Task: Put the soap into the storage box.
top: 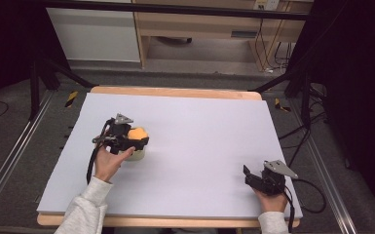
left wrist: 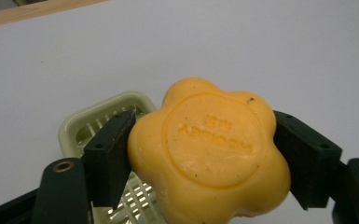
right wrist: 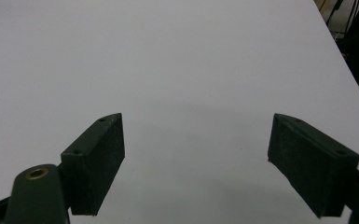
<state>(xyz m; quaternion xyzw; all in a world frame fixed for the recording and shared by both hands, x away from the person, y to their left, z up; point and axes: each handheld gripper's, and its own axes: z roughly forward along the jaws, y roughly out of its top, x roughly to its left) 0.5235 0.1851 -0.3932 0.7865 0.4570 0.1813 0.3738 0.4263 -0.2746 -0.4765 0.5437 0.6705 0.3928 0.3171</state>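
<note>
An orange flower-shaped soap bar (left wrist: 212,151) with embossed lettering sits clamped between the two black pads of my left gripper (left wrist: 200,158), which is shut on it. Just below and behind the soap lies a pale green slotted soap dish (left wrist: 98,126). From above, the left gripper (top: 135,139) holds the soap (top: 137,132) over the dish (top: 137,155) on the left part of the white table sheet (top: 199,146). My right gripper (top: 249,175) rests near the front right edge, jaws wide apart; in its own view the right gripper (right wrist: 196,163) has bare sheet between the pads.
A wooden table border (top: 175,91) frames the white sheet. Black cables (top: 311,195) trail off the right side. Dark frame legs and a wooden cabinet (top: 199,24) stand beyond the far edge.
</note>
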